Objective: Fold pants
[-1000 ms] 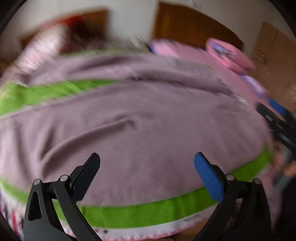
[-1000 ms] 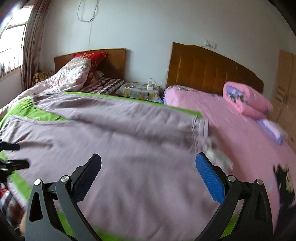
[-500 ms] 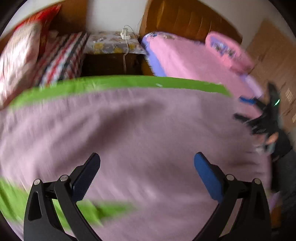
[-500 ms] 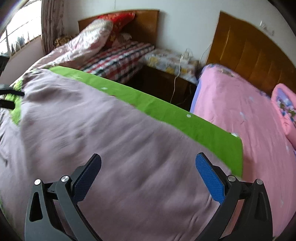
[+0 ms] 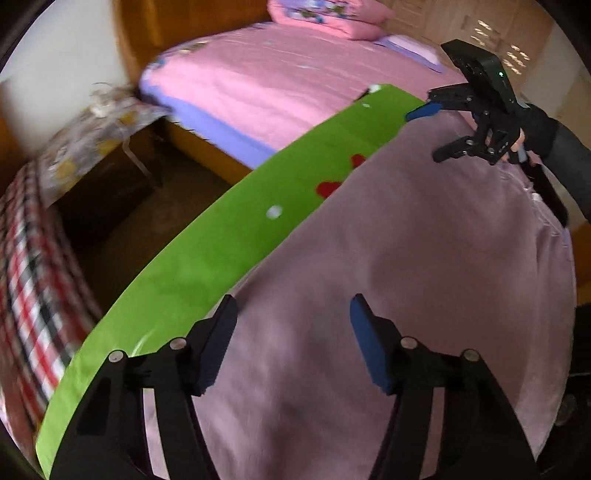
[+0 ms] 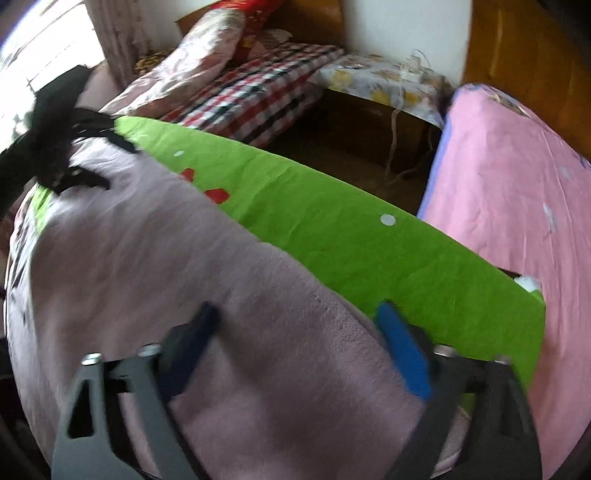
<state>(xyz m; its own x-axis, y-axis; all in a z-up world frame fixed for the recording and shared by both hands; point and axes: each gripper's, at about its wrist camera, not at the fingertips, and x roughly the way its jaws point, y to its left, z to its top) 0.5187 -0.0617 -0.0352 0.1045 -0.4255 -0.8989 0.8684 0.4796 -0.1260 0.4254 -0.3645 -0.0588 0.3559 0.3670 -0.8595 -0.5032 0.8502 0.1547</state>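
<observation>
Mauve pants (image 5: 424, 258) lie over a bright green cloth (image 5: 207, 266) with red and white spots. The bed (image 5: 280, 81) is pink, edged in lilac; another blanket (image 6: 258, 92) is checked red, black and white. Blue-padded black fingers (image 5: 365, 339).

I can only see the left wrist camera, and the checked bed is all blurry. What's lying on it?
Observer: A pale patterned quilt is heaped on the checked bed, with a red pillow behind it.
Child: Has the other grabber got the pants yet?
Observer: Not that I can see. The right gripper has just been closing its jaws, but they stand open. The edge of the pants lies between its fingers, right beside the green mat.
</observation>
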